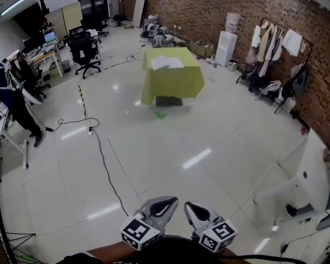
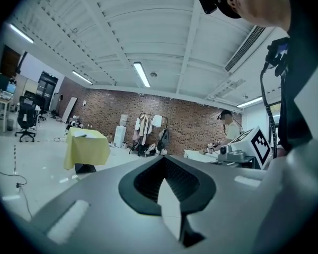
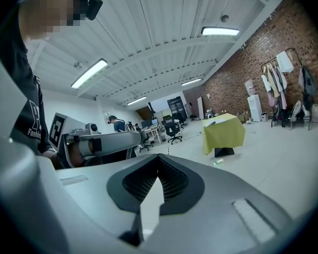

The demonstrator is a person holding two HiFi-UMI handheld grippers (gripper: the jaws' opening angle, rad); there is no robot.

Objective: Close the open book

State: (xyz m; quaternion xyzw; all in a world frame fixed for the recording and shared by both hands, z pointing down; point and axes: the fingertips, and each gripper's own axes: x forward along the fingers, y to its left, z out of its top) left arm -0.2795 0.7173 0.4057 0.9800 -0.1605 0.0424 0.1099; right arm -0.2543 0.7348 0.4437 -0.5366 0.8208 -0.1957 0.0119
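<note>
The open book [image 1: 166,63] lies pale and flat on a table draped in yellow cloth [image 1: 173,80], far across the room. Both grippers are held low and close to the person's body, a long way from it. My left gripper [image 1: 164,205] and right gripper [image 1: 192,208] sit side by side, jaws shut, holding nothing. The left gripper view has the left gripper [image 2: 163,162] shut, with the yellow table [image 2: 88,148] small at the left. In the right gripper view the right gripper [image 3: 158,162] is shut and the yellow table [image 3: 223,133] stands at the right with the book [image 3: 214,123] on top.
A black cable [image 1: 102,158] runs across the glossy white floor. Office chairs [image 1: 85,51] and desks stand at the far left, where a person [image 1: 3,100] stands. A clothes rack [image 1: 278,54] and a water dispenser [image 1: 227,45] line the brick wall. A white table [image 1: 319,180] is at the right.
</note>
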